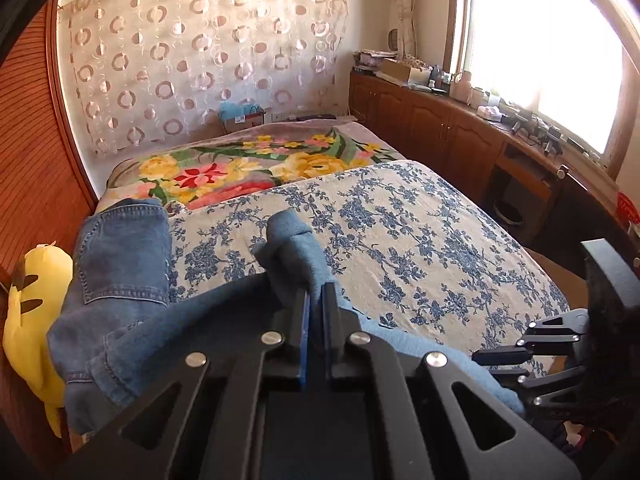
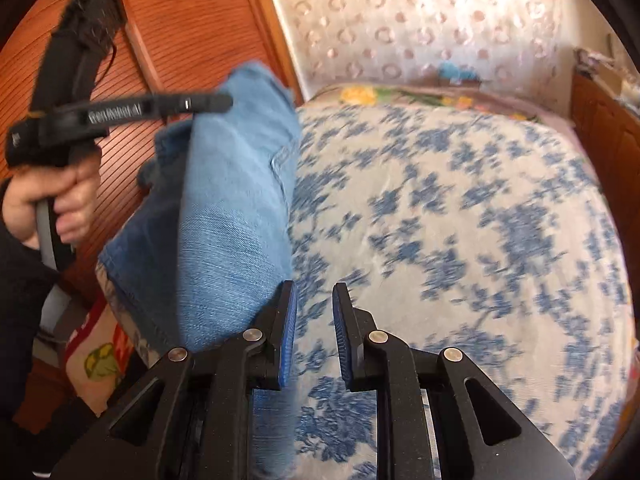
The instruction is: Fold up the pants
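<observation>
- Left tongs (image 1: 316,300) clamped on jeans (image 1: 124,256), lifting the fold off the bed (image 1: 420,240).
- Right tongs (image 2: 314,304) apart, empty, beside jeans.
- Should regrip the matching edge, keep cloth taut.

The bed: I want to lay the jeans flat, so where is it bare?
The blue-flowered sheet is bare from the jeans across to the cabinet-side edge, and up to the floral blanket. The wardrobe side is crowded: jeans and yellow plush.
</observation>
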A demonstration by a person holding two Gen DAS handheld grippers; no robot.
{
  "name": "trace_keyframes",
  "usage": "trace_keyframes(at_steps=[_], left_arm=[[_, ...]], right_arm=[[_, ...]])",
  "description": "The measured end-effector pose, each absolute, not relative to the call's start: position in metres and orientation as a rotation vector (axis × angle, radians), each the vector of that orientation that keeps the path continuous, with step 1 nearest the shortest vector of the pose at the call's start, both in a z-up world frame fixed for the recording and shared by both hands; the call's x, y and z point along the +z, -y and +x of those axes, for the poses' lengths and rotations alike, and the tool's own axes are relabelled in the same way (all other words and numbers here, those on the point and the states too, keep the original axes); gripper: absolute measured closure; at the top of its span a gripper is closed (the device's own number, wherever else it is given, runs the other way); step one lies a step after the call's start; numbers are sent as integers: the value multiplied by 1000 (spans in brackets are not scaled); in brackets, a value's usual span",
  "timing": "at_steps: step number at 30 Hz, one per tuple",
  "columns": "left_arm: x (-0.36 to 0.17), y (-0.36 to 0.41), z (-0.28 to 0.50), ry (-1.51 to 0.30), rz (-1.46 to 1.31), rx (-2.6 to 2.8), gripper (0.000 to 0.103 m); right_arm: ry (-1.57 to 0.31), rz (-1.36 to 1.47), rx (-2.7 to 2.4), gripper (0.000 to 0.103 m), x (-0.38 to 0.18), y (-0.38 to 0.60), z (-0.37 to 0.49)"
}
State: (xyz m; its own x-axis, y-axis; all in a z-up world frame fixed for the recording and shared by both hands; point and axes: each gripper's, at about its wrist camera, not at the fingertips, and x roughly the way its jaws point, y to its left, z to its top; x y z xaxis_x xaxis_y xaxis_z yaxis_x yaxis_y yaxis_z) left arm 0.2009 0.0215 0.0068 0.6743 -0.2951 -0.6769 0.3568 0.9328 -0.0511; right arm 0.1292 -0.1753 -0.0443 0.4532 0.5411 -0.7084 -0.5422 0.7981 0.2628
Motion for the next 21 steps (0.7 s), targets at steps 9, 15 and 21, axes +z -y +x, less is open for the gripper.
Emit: trace_keyframes(at_steps=[9, 15, 21], left_arm=[[25, -46, 190, -688, 46, -342, 102], [43, -68, 176, -642, 35, -328, 103], [47, -105, 170, -627, 24, -270, 103]], right_arm=[[-870, 21, 789, 87, -20, 154, 121], [-866, 11, 862, 87, -6, 129, 117], [-858, 6, 981, 87, 0, 86, 110]])
